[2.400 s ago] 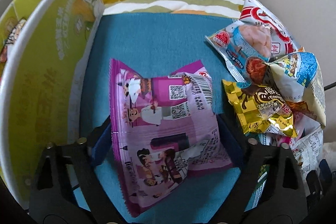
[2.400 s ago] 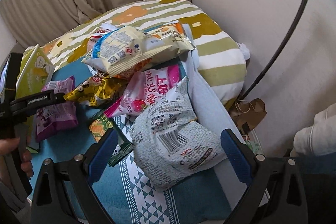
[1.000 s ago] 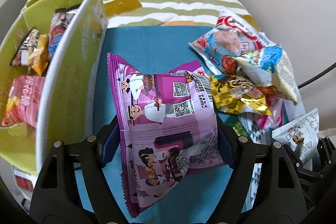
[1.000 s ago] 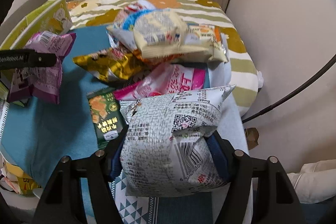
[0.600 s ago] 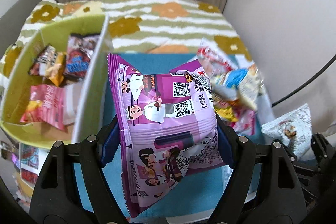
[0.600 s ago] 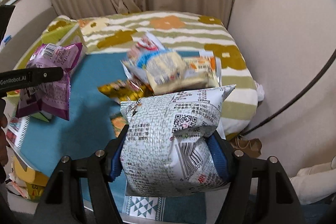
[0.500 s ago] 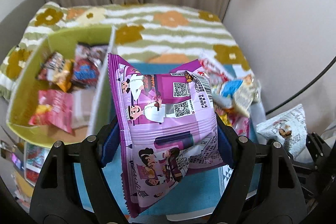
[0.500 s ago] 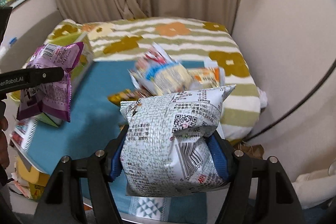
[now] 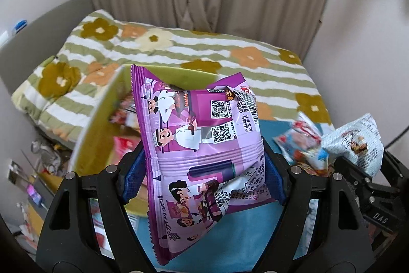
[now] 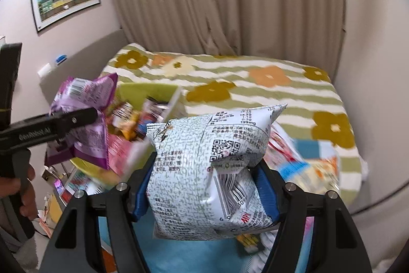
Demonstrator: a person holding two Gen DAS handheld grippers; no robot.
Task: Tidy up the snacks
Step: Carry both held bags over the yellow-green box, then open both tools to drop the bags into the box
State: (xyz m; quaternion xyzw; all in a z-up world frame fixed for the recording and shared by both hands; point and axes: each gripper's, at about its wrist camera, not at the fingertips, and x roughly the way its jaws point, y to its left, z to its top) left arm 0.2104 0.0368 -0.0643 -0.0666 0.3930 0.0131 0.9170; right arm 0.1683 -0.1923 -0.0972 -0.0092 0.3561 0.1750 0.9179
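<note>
Left gripper (image 9: 204, 170) clamped on one purple snack bag (image 9: 199, 152), up over the green box (image 9: 102, 114) rim. Right gripper (image 10: 204, 188) clamped on one white snack bag (image 10: 209, 170), airborne above the bed (image 10: 255, 83).

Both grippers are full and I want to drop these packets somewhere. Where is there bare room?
The teal cloth under the purple packet looks bare. The bedspread behind is free. Crowded: the green box already holds snacks, and loose packets crowd the cloth beside the white packet.
</note>
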